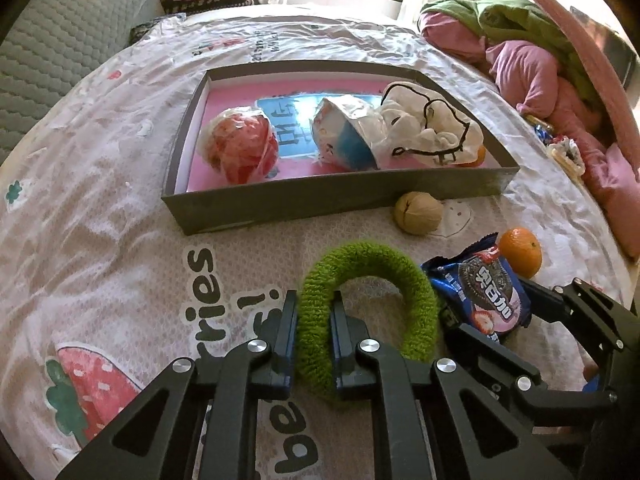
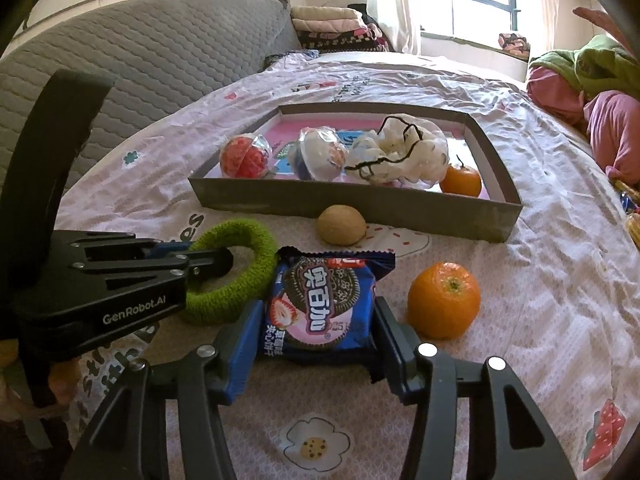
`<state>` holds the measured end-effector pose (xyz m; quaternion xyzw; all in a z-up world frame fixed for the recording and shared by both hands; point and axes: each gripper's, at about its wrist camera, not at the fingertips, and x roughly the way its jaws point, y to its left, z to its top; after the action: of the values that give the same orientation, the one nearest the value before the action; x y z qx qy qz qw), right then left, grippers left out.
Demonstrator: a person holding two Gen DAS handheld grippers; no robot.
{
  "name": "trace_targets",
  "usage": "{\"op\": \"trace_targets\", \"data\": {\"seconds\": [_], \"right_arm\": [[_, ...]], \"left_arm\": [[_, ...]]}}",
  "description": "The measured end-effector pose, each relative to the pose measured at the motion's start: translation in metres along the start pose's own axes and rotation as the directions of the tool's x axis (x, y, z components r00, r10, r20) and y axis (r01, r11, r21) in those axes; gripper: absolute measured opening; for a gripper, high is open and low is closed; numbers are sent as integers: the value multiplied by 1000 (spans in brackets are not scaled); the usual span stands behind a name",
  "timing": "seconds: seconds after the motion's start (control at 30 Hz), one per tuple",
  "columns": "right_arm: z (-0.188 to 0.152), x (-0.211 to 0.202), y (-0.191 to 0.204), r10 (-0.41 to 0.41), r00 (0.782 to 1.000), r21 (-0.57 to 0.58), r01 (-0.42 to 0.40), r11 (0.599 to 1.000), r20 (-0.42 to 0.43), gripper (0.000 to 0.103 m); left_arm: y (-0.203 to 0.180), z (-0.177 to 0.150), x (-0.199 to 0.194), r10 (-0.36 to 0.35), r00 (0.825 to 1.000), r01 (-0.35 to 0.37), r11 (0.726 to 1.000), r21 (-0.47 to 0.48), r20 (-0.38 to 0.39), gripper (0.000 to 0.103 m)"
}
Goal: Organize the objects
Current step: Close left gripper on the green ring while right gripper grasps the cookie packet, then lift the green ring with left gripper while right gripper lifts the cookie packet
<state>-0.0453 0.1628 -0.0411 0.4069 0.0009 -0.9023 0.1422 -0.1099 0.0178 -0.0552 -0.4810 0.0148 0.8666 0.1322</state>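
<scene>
In front of the grey box (image 1: 340, 196), the green ring (image 1: 368, 304) is pinched by the left gripper (image 1: 314, 316); beside it, the cookie packet (image 2: 320, 304) is straddled by the right gripper (image 2: 316, 332), contact unclear.

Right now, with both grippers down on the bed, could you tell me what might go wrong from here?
1. The left gripper pinches only one side of the soft green ring; it could flop against the cookie packet when lifted.
2. The right gripper straddles the slick packet; it might crush the contents or slip.
3. The orange and walnut lie loose before the tray and could get knocked away.
</scene>
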Motion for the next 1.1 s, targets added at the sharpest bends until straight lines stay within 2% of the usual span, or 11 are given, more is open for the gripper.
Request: {"op": "trace_targets", "data": {"seconds": [0.23, 0.37, 0.67, 1.1], "right_arm": [[2, -8, 4, -4, 1000, -26, 4, 1000, 31, 52], [0, -6, 5, 2, 1000, -30, -1, 1000, 25, 52], [6, -18, 8, -2, 996, -57, 7, 998, 85, 52], [25, -42, 1, -29, 987, -50, 37, 998, 161, 52]], "left_arm": [[5, -2, -11, -8, 1000, 9, 1000, -21, 29, 13], [7, -2, -19, 20, 998, -19, 1000, -18, 60, 13], [8, 3, -38, 30, 991, -28, 999, -20, 130, 13], [8, 10, -65, 24, 983, -12, 998, -67, 183, 13]]}}
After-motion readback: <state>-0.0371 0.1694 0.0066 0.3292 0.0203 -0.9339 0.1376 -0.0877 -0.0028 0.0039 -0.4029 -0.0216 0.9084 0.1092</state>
